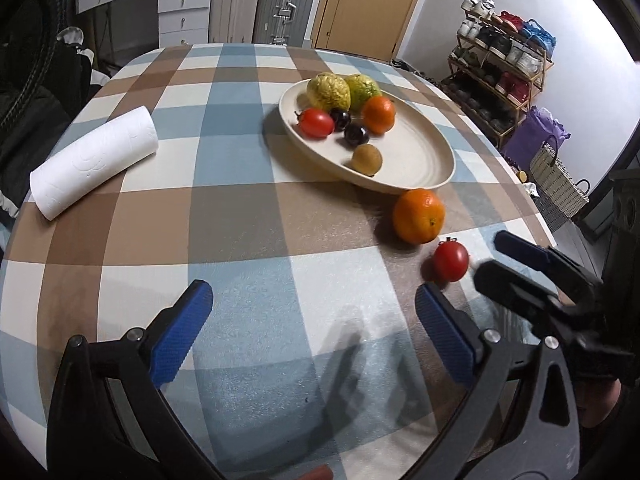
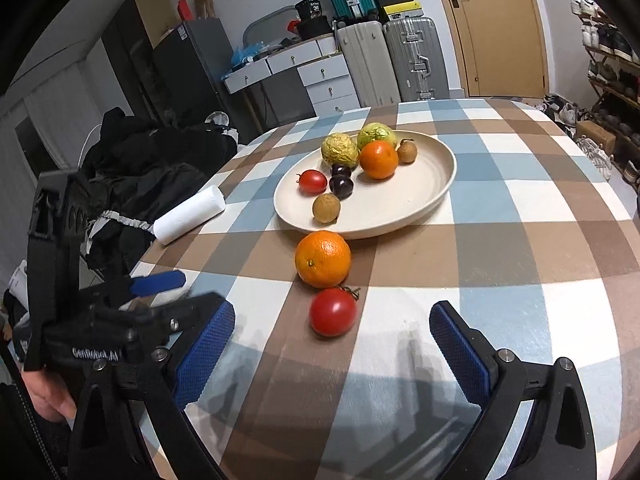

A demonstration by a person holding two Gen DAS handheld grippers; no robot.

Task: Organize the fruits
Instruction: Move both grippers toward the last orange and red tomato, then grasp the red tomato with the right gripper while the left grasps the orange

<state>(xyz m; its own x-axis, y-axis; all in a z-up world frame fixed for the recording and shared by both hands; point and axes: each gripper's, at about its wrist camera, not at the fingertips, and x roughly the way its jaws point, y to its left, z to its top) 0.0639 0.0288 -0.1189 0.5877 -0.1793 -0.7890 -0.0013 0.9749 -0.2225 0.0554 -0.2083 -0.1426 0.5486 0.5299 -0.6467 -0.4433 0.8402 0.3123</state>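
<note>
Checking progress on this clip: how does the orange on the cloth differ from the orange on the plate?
The orange on the cloth lies outside the plate, just off its near rim, beside a loose tomato; the orange on the plate sits among other fruit. The one on the cloth looks larger, though it is nearer the camera. Both are round, bright orange, and neither is gripped.

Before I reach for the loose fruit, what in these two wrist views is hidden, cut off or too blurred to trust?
- Second brown fruit: right wrist view only; in the left view the plate's other fruit hide it.
- Right gripper: motion-blurred in the left view, fingertips smeared beside the loose tomato.
- Left gripper: in the right view, its lower finger's tip is covered by the right gripper's own finger.
- Paper towel roll: near end hidden by dark clothing, right view.
</note>
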